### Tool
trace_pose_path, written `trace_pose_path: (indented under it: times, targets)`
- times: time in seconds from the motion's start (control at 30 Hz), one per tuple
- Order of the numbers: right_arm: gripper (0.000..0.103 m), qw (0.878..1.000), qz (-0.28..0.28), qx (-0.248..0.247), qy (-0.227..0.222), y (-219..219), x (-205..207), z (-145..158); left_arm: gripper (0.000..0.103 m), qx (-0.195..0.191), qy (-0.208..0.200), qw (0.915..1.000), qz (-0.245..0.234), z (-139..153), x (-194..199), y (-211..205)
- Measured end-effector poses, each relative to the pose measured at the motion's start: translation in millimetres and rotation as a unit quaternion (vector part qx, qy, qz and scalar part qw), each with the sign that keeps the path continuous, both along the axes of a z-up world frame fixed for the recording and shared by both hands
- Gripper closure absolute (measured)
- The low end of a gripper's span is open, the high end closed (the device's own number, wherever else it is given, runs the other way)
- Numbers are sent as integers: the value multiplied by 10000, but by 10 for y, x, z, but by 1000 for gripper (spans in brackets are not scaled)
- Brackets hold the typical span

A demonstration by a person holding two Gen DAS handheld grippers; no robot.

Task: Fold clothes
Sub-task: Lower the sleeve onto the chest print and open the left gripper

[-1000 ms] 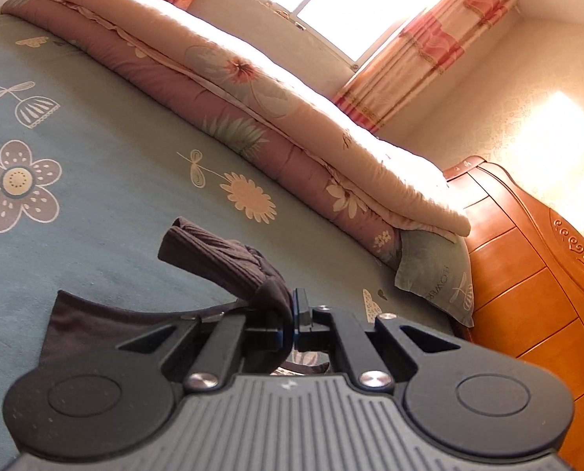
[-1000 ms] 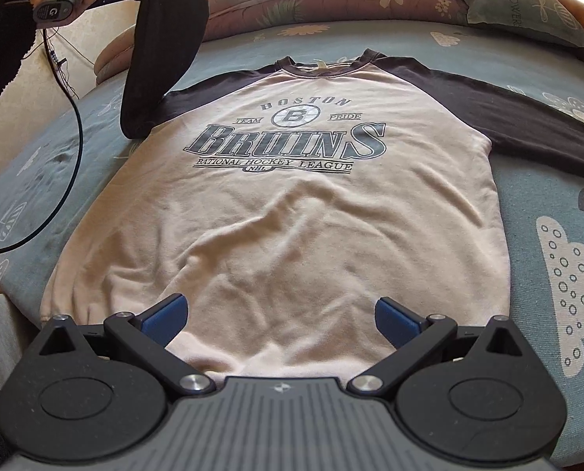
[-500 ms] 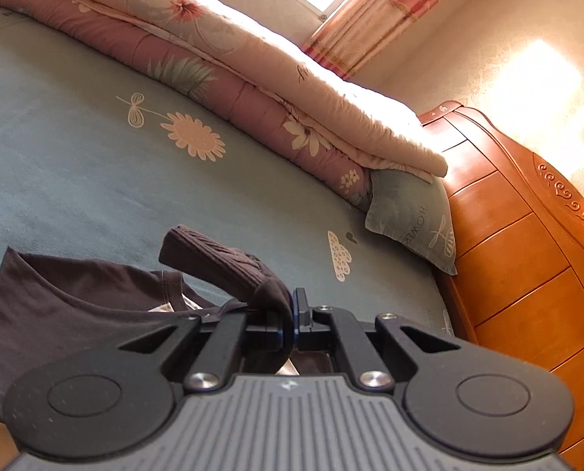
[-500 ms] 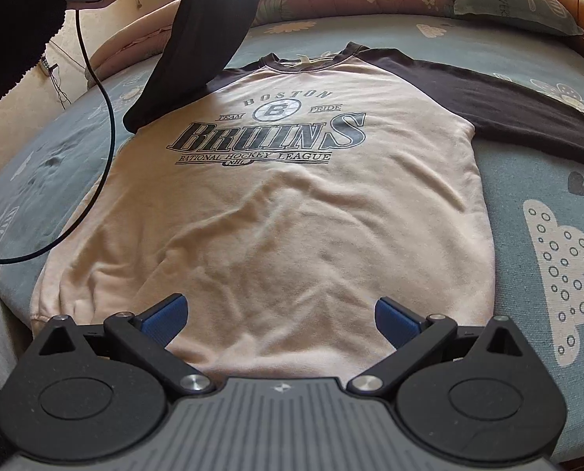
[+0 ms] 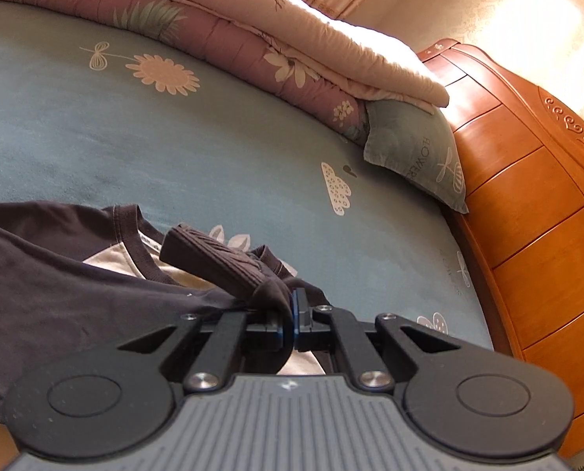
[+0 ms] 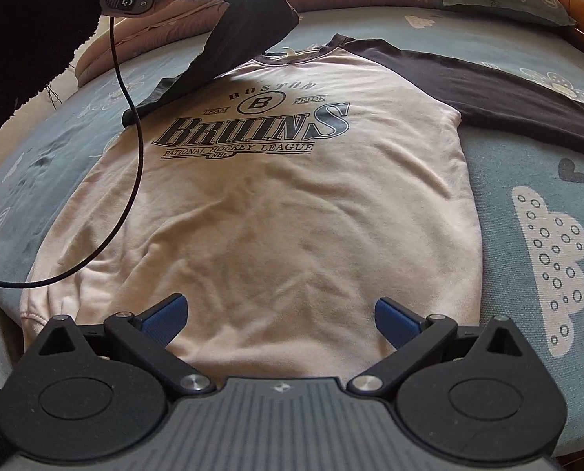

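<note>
A cream sweatshirt (image 6: 276, 212) with dark sleeves and a Bruins print lies flat, front up, on the bed. My left gripper (image 5: 294, 316) is shut on the ribbed cuff (image 5: 217, 263) of the dark left sleeve (image 6: 249, 27). It holds that sleeve up over the collar (image 5: 135, 243) and the upper chest. The other sleeve (image 6: 500, 98) lies stretched out to the right. My right gripper (image 6: 278, 316) hangs open just above the hem, with nothing between its fingers.
The blue flowered bed sheet (image 5: 143, 149) spreads around the shirt. A folded quilt (image 5: 252, 43) and a pillow (image 5: 417, 153) lie at the far side, against a wooden headboard (image 5: 535, 212). A black cable (image 6: 131, 149) loops over the shirt's left edge, beside a dark-sleeved arm (image 6: 21, 39).
My left gripper has carried the sleeve cuff rightwards and down, from beside the shirt to over the collar. The right gripper stayed open above the hem.
</note>
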State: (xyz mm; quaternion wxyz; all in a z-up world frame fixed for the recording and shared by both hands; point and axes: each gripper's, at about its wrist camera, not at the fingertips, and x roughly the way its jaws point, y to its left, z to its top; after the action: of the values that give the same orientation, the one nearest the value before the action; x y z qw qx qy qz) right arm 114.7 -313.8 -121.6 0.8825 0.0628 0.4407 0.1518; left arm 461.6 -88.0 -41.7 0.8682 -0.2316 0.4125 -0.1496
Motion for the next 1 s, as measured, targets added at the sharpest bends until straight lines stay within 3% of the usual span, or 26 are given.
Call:
trace_pose_path:
  times: [0.17, 0.23, 0.37, 0.47, 0.53, 0.73, 0.9, 0.93, 0.97, 1.0]
  targets:
    - [0, 10000, -28, 4, 3, -9, 0, -4, 100, 431, 37, 9988, -218, -149, 3, -205]
    - [0, 10000, -23, -7, 23, -8, -2, -17, 99, 782, 7, 9962, -377, -189, 0, -303]
    - [0, 10000, -35, 4, 44, -18, -8, -32, 94, 1559, 17, 9843, -823, -273, -26, -548]
    - [0, 10000, -60, 23, 37, -36, -22, -31, 80, 1969, 28, 9716, -1315, -321, -91, -746]
    - [0, 9999, -85, 40, 36, -53, -32, -27, 72, 2346, -6, 9577, -1667, -355, -161, -895]
    - [0, 9998, -163, 58, 39, -78, -66, -6, 59, 3541, -266, 8972, -2626, -454, -436, -1254]
    - [0, 9998, -174, 3, -21, -44, -104, 51, 56, 4389, -575, 8341, -3292, -513, -666, -1474]
    - [0, 9998, -178, -8, -32, -36, -113, 62, 54, 4433, -601, 8281, -3377, -512, -692, -1493]
    - [0, 9998, -179, -12, -39, -29, -124, 71, 54, 4407, -591, 8283, -3409, -499, -701, -1496]
    - [0, 9998, -178, -16, -43, -23, -133, 79, 54, 4271, -527, 8368, -3384, -471, -685, -1468]
